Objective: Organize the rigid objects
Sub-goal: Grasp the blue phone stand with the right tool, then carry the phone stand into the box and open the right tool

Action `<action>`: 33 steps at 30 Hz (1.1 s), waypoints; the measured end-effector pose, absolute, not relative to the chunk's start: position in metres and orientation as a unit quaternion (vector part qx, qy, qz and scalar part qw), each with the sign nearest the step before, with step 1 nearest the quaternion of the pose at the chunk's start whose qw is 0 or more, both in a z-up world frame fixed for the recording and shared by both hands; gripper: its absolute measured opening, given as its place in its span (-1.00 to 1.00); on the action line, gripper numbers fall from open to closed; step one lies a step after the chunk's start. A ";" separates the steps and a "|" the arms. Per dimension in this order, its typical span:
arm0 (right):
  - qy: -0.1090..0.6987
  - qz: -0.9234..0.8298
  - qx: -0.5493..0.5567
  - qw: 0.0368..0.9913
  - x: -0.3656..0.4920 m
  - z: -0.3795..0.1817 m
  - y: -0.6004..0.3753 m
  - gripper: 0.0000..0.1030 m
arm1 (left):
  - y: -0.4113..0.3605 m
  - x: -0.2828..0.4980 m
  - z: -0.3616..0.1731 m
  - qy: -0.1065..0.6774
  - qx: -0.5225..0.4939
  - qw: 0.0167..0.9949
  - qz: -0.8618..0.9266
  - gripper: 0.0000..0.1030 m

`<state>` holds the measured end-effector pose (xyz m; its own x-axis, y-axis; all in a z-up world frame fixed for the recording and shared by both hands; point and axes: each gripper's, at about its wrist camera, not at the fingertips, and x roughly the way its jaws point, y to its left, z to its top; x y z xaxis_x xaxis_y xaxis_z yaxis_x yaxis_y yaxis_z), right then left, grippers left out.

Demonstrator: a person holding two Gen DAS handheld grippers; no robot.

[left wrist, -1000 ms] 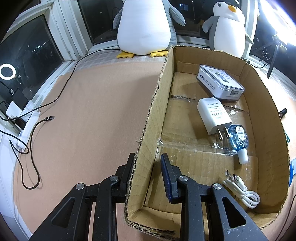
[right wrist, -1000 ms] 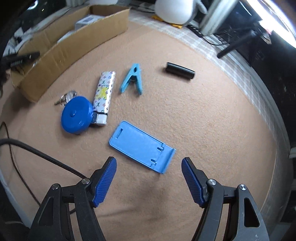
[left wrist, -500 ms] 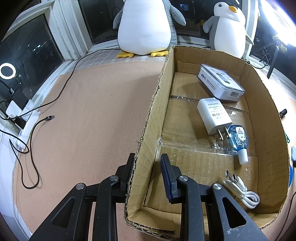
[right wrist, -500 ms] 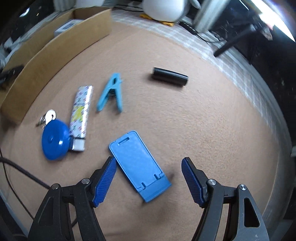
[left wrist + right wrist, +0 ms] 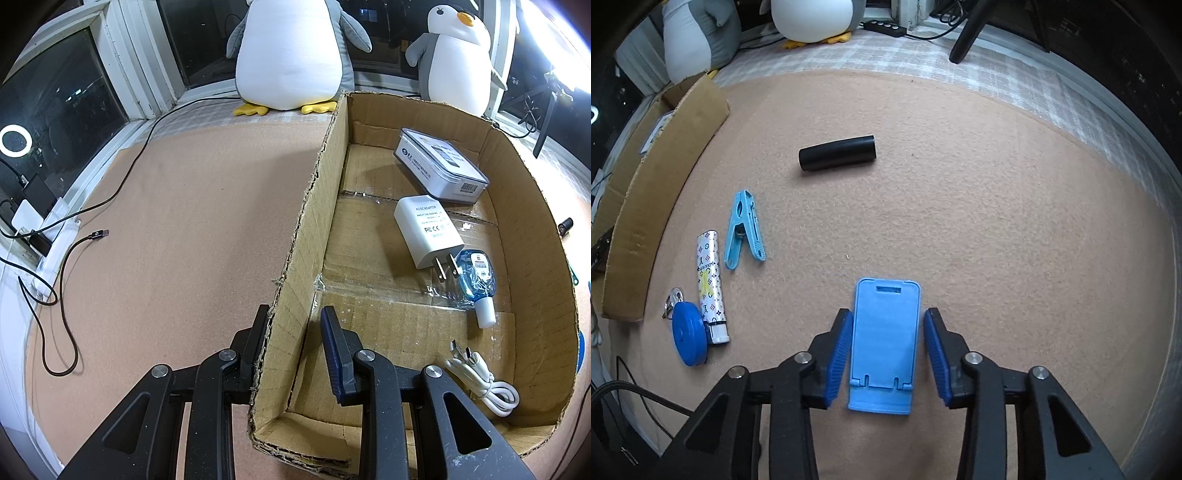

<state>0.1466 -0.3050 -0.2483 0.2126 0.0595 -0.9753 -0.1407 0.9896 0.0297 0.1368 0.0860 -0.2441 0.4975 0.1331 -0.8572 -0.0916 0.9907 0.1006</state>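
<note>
Right wrist: jaws now straddle phone stand (image 5: 884, 341).

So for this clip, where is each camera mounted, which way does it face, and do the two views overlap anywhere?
Left wrist: on the left tongs, looking along them at the cardboard box; the tongs straddle its near wall.
Right wrist: on the right tongs, looking down at the mat; a blue phone stand lies between the open fingers.
Shared: the cardboard box and both plush penguins.
</note>
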 end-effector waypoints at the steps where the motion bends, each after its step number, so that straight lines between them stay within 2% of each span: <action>1: 0.624 0.064 -0.030 0.778 0.146 -0.248 -0.305 -0.36 | 0.086 0.137 -0.244 0.497 0.021 0.865 0.065 -0.44; 13: 0.616 0.076 -0.002 0.784 0.112 -0.241 -0.296 -0.36 | 0.086 0.137 -0.244 0.497 0.020 0.865 0.065 -0.44; 22: 0.570 0.119 0.011 0.813 0.106 -0.188 -0.265 -0.36 | 0.086 0.137 -0.244 0.496 0.019 0.865 0.065 -0.44; 33: 0.520 0.224 -0.002 0.825 0.134 -0.139 -0.162 -0.36 | 0.086 0.137 -0.245 0.496 0.016 0.866 0.064 -0.44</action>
